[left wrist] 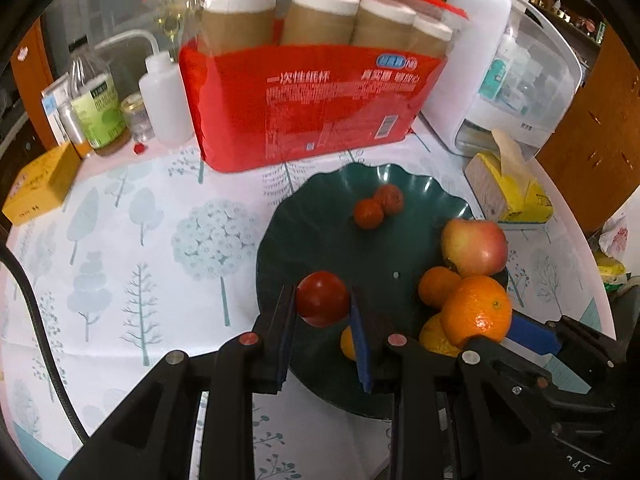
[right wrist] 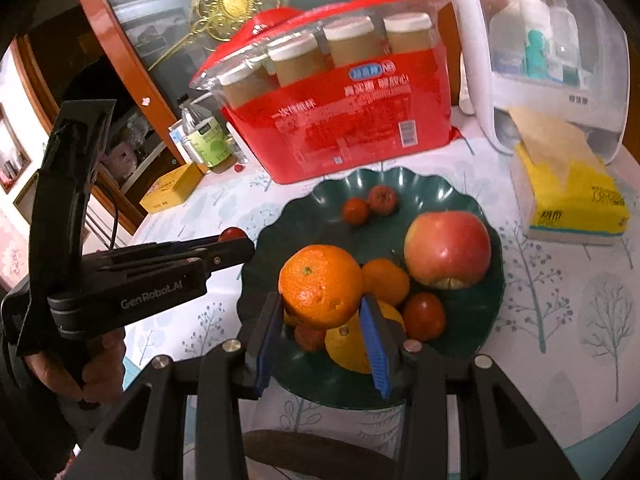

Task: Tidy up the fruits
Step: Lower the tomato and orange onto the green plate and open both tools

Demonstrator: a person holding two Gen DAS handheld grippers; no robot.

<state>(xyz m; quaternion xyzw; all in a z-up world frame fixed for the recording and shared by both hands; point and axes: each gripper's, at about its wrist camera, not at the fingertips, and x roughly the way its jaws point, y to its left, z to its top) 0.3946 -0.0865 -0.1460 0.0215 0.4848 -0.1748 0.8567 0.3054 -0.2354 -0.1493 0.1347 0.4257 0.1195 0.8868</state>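
Note:
A dark green scalloped plate [left wrist: 320,248] [right wrist: 460,360] sits on the tree-print tablecloth. My left gripper [left wrist: 323,300] is shut on a small red tomato [left wrist: 322,298] over the plate's near left rim; that tomato [right wrist: 233,233] shows at the left gripper's tip in the right wrist view. My right gripper [right wrist: 322,300] is shut on a large orange [right wrist: 321,286] [left wrist: 476,310] above the plate. On the plate lie an apple [right wrist: 447,249] [left wrist: 475,246], a tangerine [right wrist: 386,281], a yellow-orange fruit [right wrist: 348,348], a red tomato [right wrist: 424,316] and two small dark red fruits [right wrist: 368,204] [left wrist: 378,205].
A red pack of paper cups [left wrist: 316,108] [right wrist: 352,128] stands behind the plate. A white dispenser [left wrist: 508,68] and a yellow tissue pack [right wrist: 568,200] are at the right. Bottles [left wrist: 100,112] and a yellow box [left wrist: 40,184] stand at the left. A hand [right wrist: 92,372] holds the left gripper.

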